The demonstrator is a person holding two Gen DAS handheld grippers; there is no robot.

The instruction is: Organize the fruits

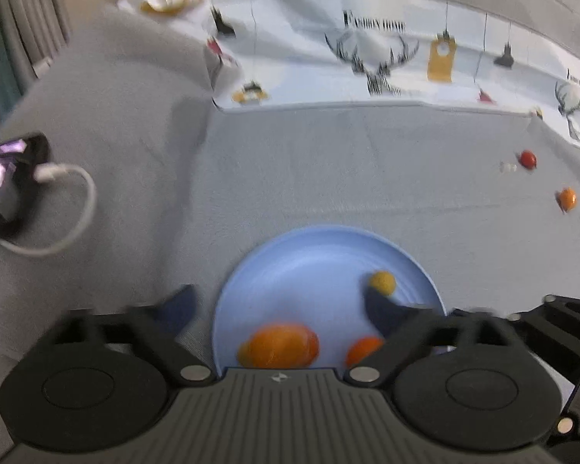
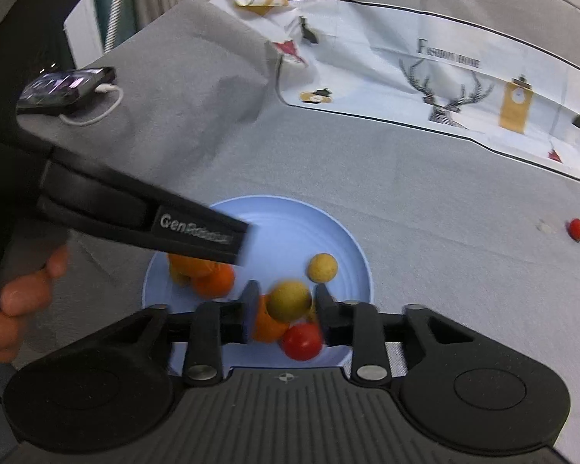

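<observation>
Both hand-held grippers hang over a blue plate (image 2: 352, 239) that sits on a grey cloth, which may cover a tabletop or a sofa; it cannot be told which.

Left hand-held gripper (image 1: 278, 309): jaws spread wide, released, nothing between them. Beneath it, close to its body, lie a large orange fruit (image 1: 278, 346) and a smaller orange one (image 1: 363, 350). A small yellow fruit (image 1: 382, 282) rests just beyond its right fingertip.

Right hand-held gripper (image 2: 286, 309): jaws part open. A yellow ball-shaped fruit (image 2: 290, 299) sits in the gap, blurred. The pads do not appear to press on it, so it reads as let go. Just below lies a red tomato-like fruit (image 2: 301, 340), touching an orange piece.

Ahead and well to the right of both grippers, off the plate, a small red fruit (image 2: 577, 228) lies on the cloth. The left view also shows a small orange fruit (image 1: 566, 198) near it.

Handling, judged:
- The fruits are small, round and light, with smooth skins, so they would likely roll and slip.
- The red ones look soft and easily bruised.
- Best taken across the widest middle with a gentle squeeze.

A phone (image 2: 67, 87) on a white cable lies far to the left.
</observation>
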